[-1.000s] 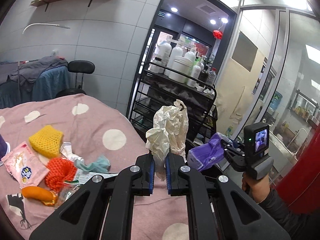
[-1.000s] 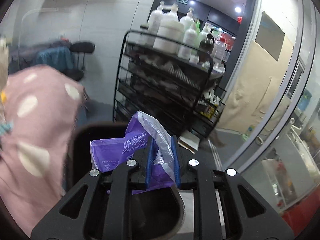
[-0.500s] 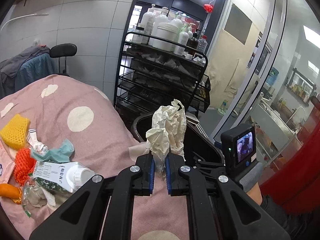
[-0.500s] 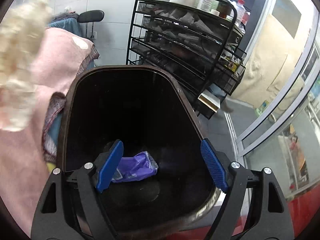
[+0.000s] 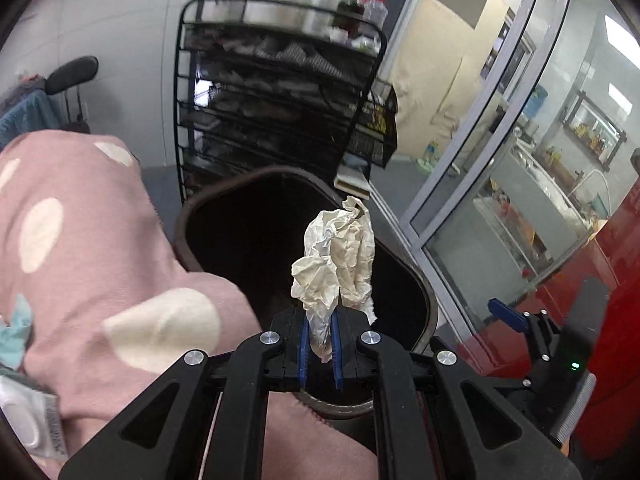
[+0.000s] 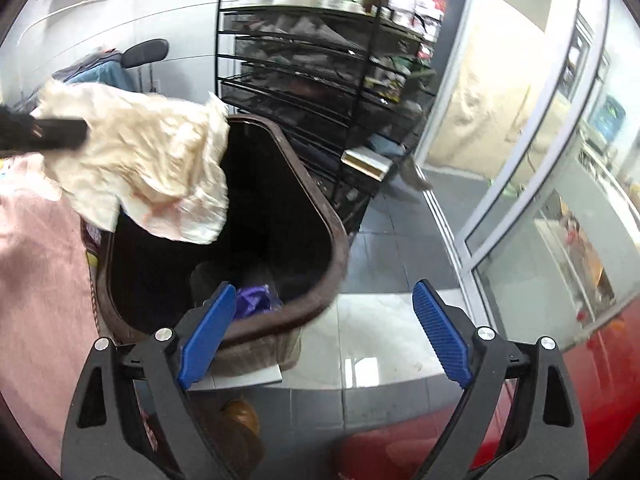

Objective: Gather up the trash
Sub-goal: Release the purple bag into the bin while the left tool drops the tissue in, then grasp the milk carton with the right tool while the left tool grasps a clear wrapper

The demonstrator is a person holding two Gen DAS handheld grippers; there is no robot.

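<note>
My left gripper (image 5: 320, 344) is shut on a crumpled white tissue (image 5: 340, 264) and holds it over the open brown trash bin (image 5: 424, 280). In the right wrist view the tissue (image 6: 148, 160) hangs over the bin's (image 6: 332, 252) left rim, with the left gripper's fingertips (image 6: 60, 134) on it. A purple wrapper (image 6: 256, 300) lies at the bottom of the bin. My right gripper (image 6: 320, 328) is open and empty, just outside the bin's near rim. It shows at the lower right of the left wrist view (image 5: 516, 320).
The pink polka-dot bedcover (image 5: 100, 272) lies left of the bin, with some trash at its left edge (image 5: 16, 332). A black wire rack (image 5: 280, 92) with bottles stands behind the bin. Glass doors (image 5: 500, 160) are to the right. The floor (image 6: 380, 344) is glossy tile.
My left gripper has carried the tissue from above the bed to over the bin. My right gripper has opened, dropped the purple wrapper into the bin, and pulled back to the right.
</note>
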